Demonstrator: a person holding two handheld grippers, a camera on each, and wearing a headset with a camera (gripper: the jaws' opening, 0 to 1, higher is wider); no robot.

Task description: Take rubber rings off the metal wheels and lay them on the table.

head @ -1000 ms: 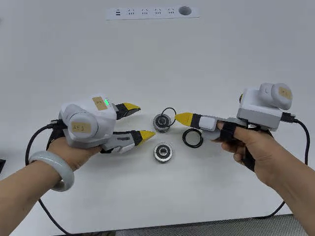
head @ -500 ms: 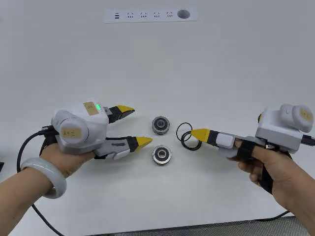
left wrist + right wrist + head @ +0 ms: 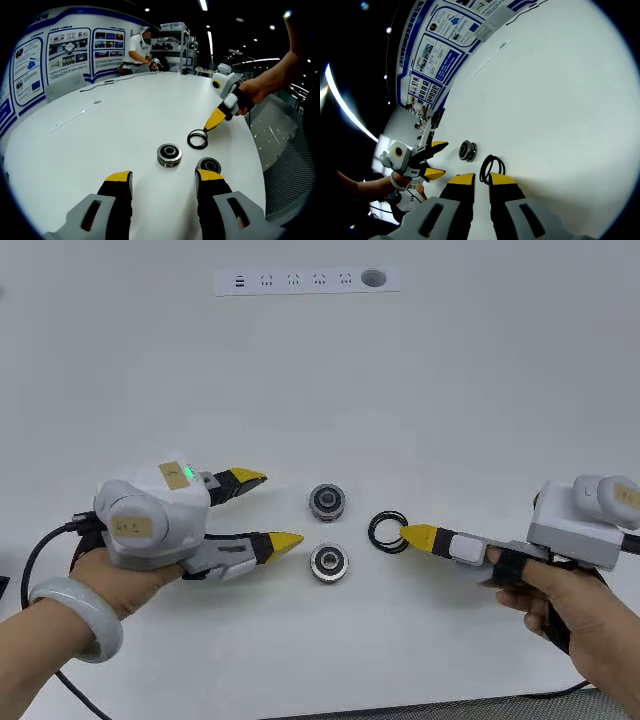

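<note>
R claw point(image 3: 406, 534) is clenched to a sliver of a gap. Its yellow tips sit at the edge of two overlapping black rubber rings point(image 3: 388, 531), which lie flat on the white counter point(image 3: 460, 390). L claw point(image 3: 265, 508) is released, jaws wide and empty, and points at the far metal wheel point(image 3: 327, 501) and near metal wheel point(image 3: 328, 561). Both wheels stand btwn the claws, just left of the rings, near each other but apart.

Judgement: the rings look laid down, so R should draw straight back w/o snagging them. L should then straddle one wheel by its rim and pin it while R picks at any rubber.

Hard to make out:
- whether R's tips touch or nip a ring
- whether either wheel carries rubber

In the left gripper view a jaw tip cuts off part of the near metal wheel.
</note>
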